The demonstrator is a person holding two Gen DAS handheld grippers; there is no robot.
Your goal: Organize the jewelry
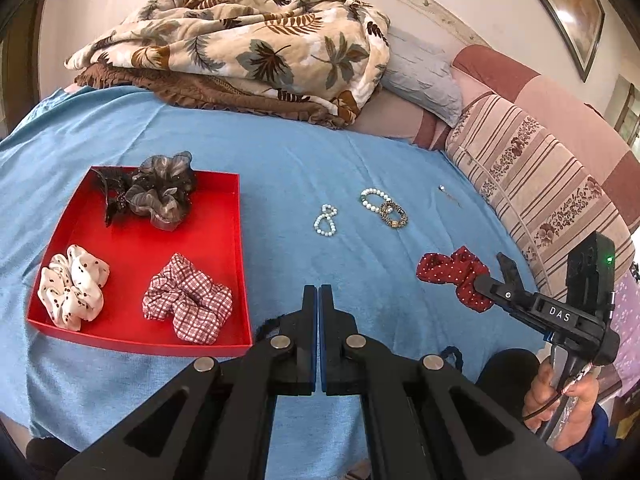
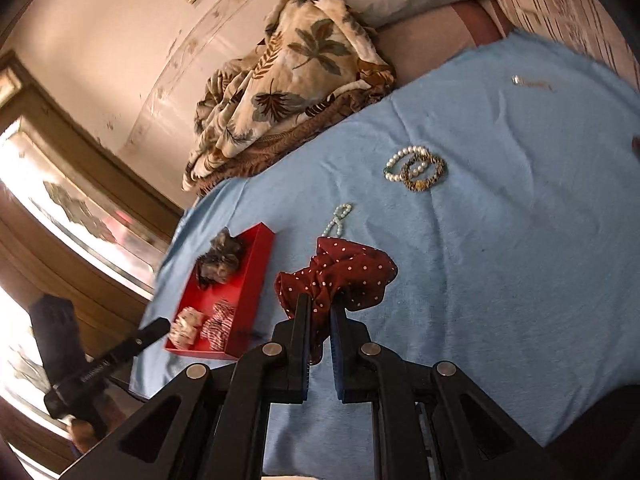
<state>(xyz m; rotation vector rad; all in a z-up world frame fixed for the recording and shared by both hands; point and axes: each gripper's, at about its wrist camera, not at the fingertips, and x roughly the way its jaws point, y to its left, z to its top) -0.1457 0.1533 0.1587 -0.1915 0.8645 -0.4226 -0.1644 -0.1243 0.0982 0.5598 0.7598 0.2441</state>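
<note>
Three scrunchies and a dark clip are seen in the red tray point(image 1: 236, 256), left of frame. A red dotted scrunchie point(image 2: 340, 276) is clamped in the right gripper point(image 2: 320, 312) fingers, frame centre. Bracelets point(image 1: 384, 208) are left on the bed. Left gripper point(image 1: 319, 292) fingers are together, empty.

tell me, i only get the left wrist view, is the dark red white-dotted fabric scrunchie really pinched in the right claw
Observer: Yes, the right wrist view shows the scrunchie bunched between the pads of the right claw.
Operator: all of it
Observer: No, one fold only; most spills out beyond the claw.
Operator: where's my left claw from there
Observer: The left claw sits at the near end of the red rectangular tray.
</note>
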